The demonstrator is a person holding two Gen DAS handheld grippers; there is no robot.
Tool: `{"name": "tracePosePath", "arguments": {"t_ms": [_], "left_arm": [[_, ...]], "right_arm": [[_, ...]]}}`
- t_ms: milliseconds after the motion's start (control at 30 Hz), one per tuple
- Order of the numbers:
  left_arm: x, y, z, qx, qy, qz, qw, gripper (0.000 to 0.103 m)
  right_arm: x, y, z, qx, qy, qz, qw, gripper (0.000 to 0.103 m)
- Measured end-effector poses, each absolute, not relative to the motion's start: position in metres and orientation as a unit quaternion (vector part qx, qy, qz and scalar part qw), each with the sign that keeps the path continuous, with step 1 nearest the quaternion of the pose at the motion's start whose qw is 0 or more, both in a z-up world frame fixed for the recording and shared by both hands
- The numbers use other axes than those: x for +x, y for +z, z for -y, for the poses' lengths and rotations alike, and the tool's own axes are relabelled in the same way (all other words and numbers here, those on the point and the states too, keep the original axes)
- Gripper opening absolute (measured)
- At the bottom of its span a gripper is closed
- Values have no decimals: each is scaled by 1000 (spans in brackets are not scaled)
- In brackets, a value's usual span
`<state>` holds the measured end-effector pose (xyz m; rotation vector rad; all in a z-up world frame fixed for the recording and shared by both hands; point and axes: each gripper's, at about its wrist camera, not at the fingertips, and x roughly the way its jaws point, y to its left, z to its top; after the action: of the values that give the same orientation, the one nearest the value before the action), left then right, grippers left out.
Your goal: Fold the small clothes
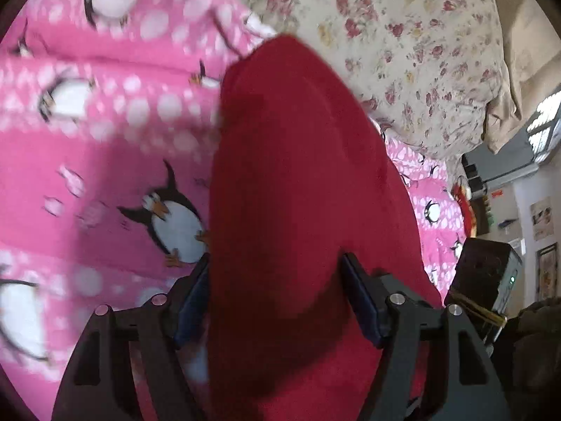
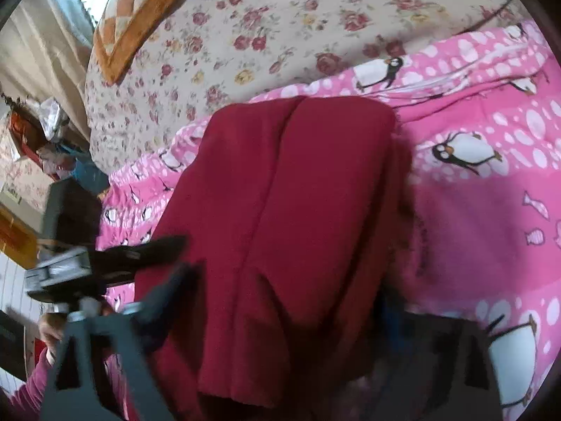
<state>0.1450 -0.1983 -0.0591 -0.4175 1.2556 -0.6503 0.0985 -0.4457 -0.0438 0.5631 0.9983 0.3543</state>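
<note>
While both views are motion-blurred, the key relation reads clearly: the red garment (image 1: pixel 298 182) runs straight out from the left hand-held gripper (image 1: pixel 277 298) along 6-to-12 o'clock, its long axis in line with the fingers (image 1: pixel 361 301). Both fingers flank the cloth with fabric filling the gap between them, so I judge the left one clenched on the near end.

Right wrist view: same red garment (image 2: pixel 280 217), centre crease running roughly 12 to 6, far edge at 12 o'clock over the pink penguin blanket (image 2: pixel 491 182) on the bed. The right hand-held gripper (image 2: pixel 280 315) has cloth draped across it; its fingers are smeared and mostly hidden, so I cannot tell whether it grips. The left tool appears at 9 o'clock here.

Judgement: both sit at the near edge, left nearer the 9 o'clock side. Next fold likely carries the near edge toward 12. The floral quilt (image 2: pixel 280 28) lies beyond.
</note>
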Motion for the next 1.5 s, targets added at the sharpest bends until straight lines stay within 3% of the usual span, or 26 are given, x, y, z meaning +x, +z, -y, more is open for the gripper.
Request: {"name": "tracePosePath", "arguments": {"t_ms": [167,200,300,567,633,733,767,933,1167,1333,1500], "left_arm": [[128,-40,194,-190,-300,-553,754,27],[125,-34,191,-194,-302,-551,753,26],[102,-9,175,-196,-310,-542,756,23],[14,11,107,-205,-284,-556,754,23],[-3,-7,92,-211,-259,-569,752,27],[-12,-32,80,-206,-236,-577,755,45],[-13,-32,74,-223,-236,-571,754,45],[-17,7,68,-164,-184,-523,816,45],[-15,15,96,-97,-171,-494,847,45],[-8,-10,97,-110,-170,-501,841,47],[-7,-13,105,-83,-172,-478,857,51]], "right_arm": [[95,-29,441,251,164,-466,833,55],[93,-22,440,254,167,-462,833,49],[81,2,432,257,195,-452,832,43],[11,38,380,256,267,-494,787,43],[-5,28,366,250,275,-513,774,48],[-18,5,347,185,234,-553,778,63],[-22,6,345,165,221,-554,785,69],[-56,57,352,128,196,-502,833,70],[-93,97,306,28,263,-459,848,53],[-88,63,275,-81,234,-487,837,39],[-85,44,286,-40,222,-491,842,39]]}}
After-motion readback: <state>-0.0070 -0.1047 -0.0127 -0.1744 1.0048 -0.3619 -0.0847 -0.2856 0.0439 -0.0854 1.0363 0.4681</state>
